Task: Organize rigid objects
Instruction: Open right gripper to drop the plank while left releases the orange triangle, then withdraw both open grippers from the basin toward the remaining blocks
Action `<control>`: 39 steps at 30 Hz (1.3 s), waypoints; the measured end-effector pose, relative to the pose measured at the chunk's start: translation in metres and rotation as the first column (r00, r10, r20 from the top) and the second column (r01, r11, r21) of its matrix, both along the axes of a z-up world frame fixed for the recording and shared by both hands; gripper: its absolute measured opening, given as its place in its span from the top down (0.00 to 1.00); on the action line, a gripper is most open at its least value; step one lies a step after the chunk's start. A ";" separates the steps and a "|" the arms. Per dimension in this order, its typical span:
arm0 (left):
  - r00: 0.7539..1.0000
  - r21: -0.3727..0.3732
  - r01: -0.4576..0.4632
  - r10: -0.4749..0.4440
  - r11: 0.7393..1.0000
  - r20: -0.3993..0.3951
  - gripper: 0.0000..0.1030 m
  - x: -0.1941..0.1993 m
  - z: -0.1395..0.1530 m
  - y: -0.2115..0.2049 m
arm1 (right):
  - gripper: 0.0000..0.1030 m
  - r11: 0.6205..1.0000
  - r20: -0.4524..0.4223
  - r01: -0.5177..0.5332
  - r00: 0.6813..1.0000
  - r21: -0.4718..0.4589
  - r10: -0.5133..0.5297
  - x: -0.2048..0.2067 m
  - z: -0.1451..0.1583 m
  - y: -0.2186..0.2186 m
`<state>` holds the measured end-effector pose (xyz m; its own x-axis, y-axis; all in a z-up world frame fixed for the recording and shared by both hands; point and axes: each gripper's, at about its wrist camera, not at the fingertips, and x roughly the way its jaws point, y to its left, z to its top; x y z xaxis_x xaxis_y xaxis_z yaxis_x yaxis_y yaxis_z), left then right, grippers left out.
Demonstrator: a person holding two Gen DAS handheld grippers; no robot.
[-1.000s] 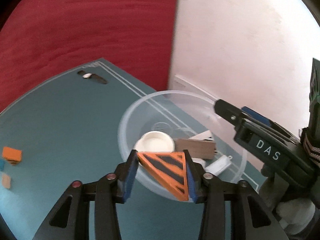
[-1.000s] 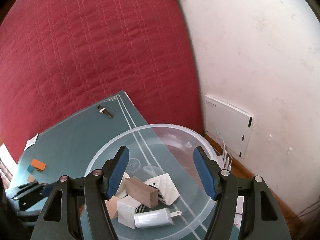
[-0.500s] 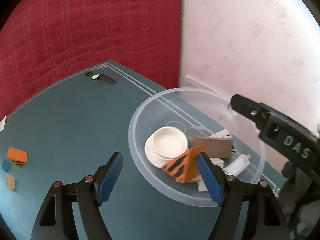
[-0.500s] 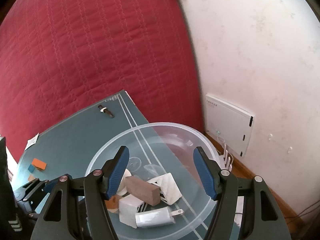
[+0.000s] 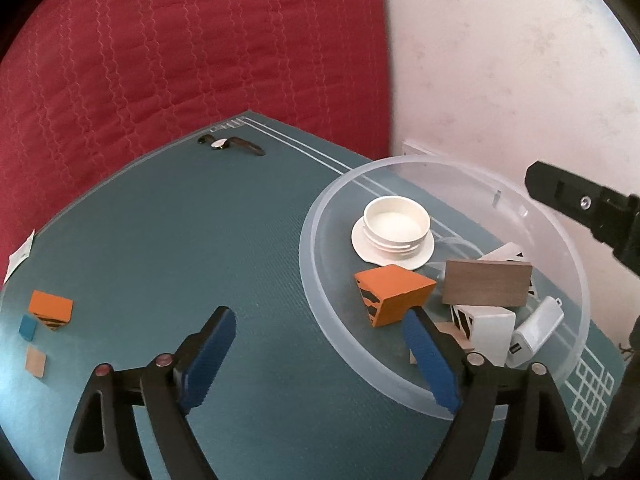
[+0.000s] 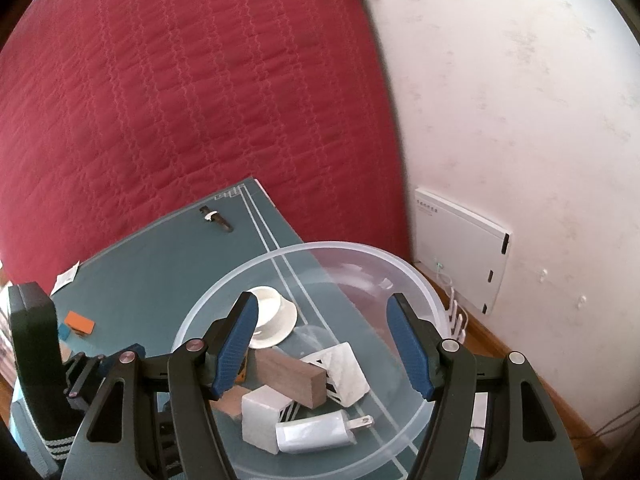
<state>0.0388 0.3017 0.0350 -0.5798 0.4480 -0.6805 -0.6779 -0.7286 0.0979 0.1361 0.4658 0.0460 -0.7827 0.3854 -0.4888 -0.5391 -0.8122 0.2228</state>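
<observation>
One clear bowl (image 5: 316, 216) holds six items. Three small blocks (image 5: 51, 309) and one watch (image 5: 230, 143) lie on the mat.

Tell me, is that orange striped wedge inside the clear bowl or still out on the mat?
Inside. The orange striped wedge lies loose within the clear bowl rim, beside the white cap and brown block.

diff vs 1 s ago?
Left gripper let go of the orange wedge; its jaws are opening with nothing between them. The wedge now lies in the clear bowl beside the white lid. Right gripper unchanged, open over the bowl. Pieces on the mat unmoved.
</observation>
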 end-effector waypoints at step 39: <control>0.993 0.023 -0.119 0.119 0.993 -0.005 0.03 -0.022 0.009 -0.059 | 0.34 0.996 0.014 -0.054 0.998 0.070 0.053 -0.004 -0.004 -0.030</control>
<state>0.0168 0.2431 0.0443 -0.6339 0.3911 -0.6672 -0.5859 -0.8060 0.0841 0.1320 0.4362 0.0424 -0.7973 0.3767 -0.4716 -0.4965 -0.8536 0.1576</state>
